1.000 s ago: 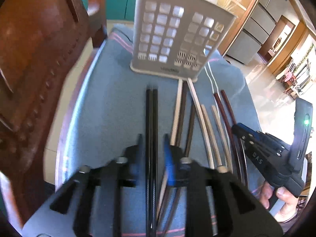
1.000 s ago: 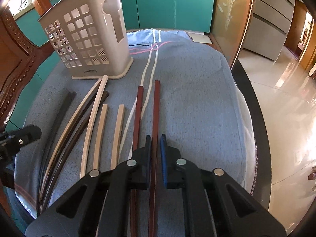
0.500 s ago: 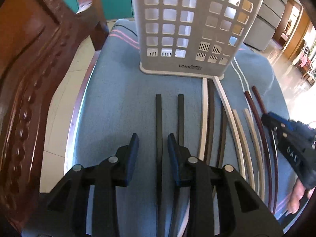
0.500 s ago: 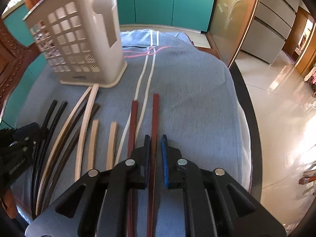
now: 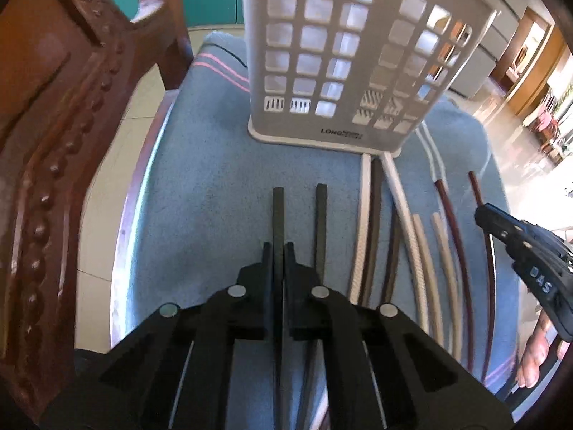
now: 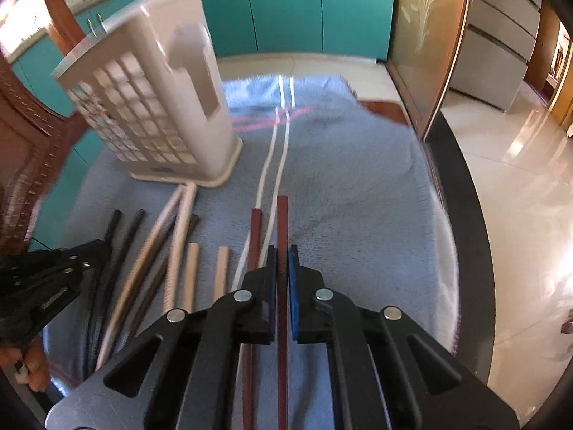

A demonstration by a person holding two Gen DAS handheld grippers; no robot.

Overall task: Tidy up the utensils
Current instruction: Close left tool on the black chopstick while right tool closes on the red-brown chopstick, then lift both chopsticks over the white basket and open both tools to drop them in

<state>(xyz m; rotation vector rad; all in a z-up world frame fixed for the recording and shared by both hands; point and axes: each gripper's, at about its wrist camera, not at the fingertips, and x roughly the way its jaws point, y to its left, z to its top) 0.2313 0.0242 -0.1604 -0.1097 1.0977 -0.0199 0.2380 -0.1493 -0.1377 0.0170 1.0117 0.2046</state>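
Several chopsticks lie side by side on a blue towel (image 5: pixel 200 193). My left gripper (image 5: pixel 278 251) is shut on a black chopstick (image 5: pixel 278 211); its black mate (image 5: pixel 321 222) lies just to the right. My right gripper (image 6: pixel 283 254) is shut on a reddish-brown chopstick (image 6: pixel 282 222); its mate (image 6: pixel 255 233) lies just to the left. A beige perforated utensil holder (image 5: pixel 343 57) stands upright beyond the chopsticks; it also shows in the right wrist view (image 6: pixel 157 107). White, dark brown and tan chopsticks (image 5: pixel 401 222) lie between the two grippers.
A carved wooden chair (image 5: pixel 53 143) stands close on the left of the round table edge (image 5: pixel 136 215). Teal cabinets (image 6: pixel 304 3) and a tiled floor (image 6: pixel 519 179) lie beyond the table. The right gripper shows at the left view's right edge (image 5: pixel 530 265).
My left gripper has closed on one black chopstick after being open around it. Both grippers have moved forward toward the holder; the right one stays shut on the reddish-brown chopstick.
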